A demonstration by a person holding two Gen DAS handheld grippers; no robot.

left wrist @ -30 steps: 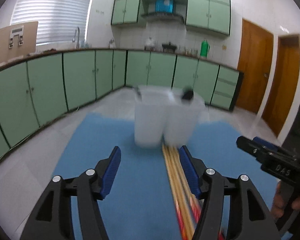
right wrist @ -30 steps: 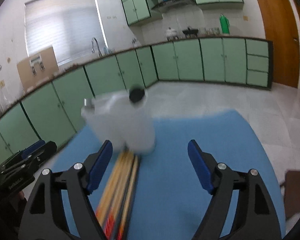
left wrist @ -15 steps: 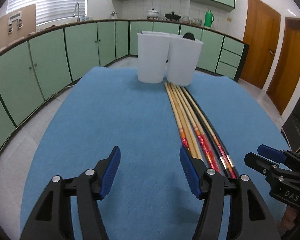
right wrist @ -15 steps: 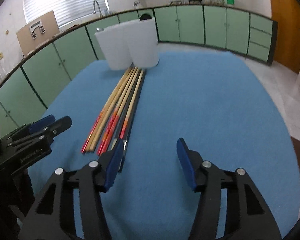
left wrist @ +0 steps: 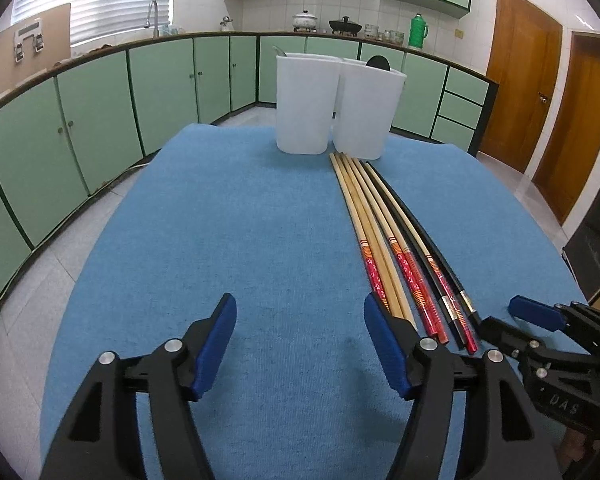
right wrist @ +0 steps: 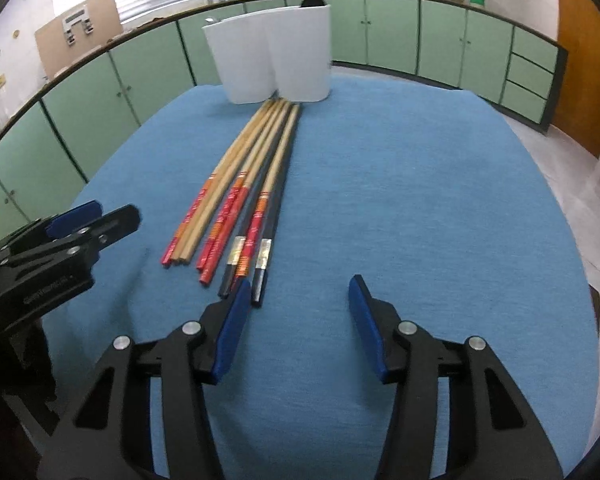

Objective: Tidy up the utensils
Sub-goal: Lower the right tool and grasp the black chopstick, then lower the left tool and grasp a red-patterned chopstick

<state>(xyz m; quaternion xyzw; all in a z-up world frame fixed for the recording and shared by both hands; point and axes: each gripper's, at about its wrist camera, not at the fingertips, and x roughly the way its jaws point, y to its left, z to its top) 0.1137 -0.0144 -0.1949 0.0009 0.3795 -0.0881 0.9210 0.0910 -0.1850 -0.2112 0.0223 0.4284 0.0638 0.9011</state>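
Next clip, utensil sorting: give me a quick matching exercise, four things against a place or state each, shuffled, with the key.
Things:
1. chopsticks
2. white containers
3. left gripper
4. green flask

Places or states:
A. on the kitchen counter in the background
B. open, holding nothing
C. lying in a row on the blue cloth
D. standing side by side at the cloth's far edge

Pairs: 1-C, 2-D, 3-B, 4-A
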